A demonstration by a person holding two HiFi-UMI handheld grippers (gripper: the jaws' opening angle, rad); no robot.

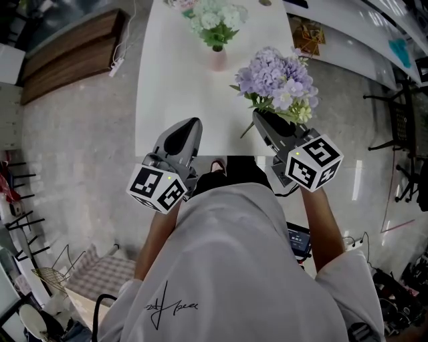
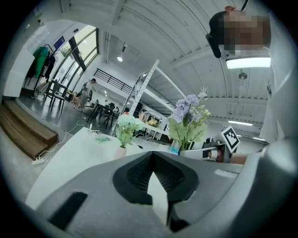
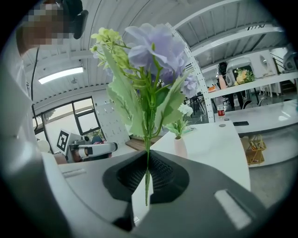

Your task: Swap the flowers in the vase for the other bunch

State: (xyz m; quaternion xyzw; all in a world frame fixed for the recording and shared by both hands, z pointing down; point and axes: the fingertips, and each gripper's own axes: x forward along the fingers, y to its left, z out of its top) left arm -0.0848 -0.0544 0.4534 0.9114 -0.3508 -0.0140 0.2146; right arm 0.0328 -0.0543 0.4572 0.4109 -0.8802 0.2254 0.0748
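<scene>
A pale pink vase stands at the far middle of the white table and holds a bunch of white-green flowers. My right gripper is shut on the thin green stem of a purple bunch, held upright over the table's near right corner. In the right gripper view the stem runs between the closed pads, the purple bunch rises above, and the vase is beyond. My left gripper hovers shut and empty over the near edge, its pads together.
A wooden bench lies on the floor left of the table. A basket and a black chair stand to the right. A booklet lies at the table's far end.
</scene>
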